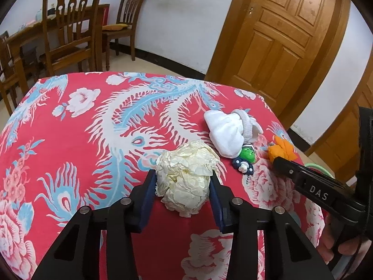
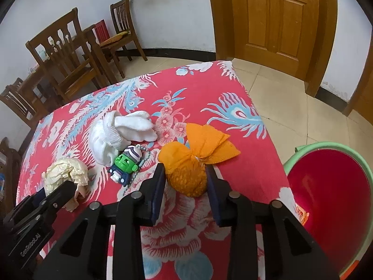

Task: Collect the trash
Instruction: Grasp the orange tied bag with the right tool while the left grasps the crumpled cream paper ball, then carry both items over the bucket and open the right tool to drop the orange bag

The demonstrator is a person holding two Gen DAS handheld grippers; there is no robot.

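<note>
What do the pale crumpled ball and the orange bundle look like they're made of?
The pale ball looks like thin matte paper, cream-coloured, going by its sharp creases. The orange bundle seems to be tissue-like paper or thin fabric, matte, pinched into a flared top; a pebbled texture shows on its rounded lower part. I can't tell which.

tablecloth (image 1: 77, 140) is loud: bright red with big white and pink flowers plus light blue and white feathery plumes all over. the crumpled paper ball (image 1: 186, 177) is a pale cream, almost yellowish white. the sock (image 2: 121, 133) is plain white, ribbed cuff included. little keychain figure (image 2: 124, 165) has a bright green face, a navy body, and a cap striped white and purple. the wrapped bundle (image 2: 193, 161) is orange, with a darker speckled orange at the round end. the bin (image 2: 331, 186) is deep red inside with a mint green rim. grippers are black with dark blue pads (image 2: 157, 190). the door (image 2: 275, 21) and chairs (image 1: 70, 30) are warm brown wood, walls white, floor tiles beige.
</note>
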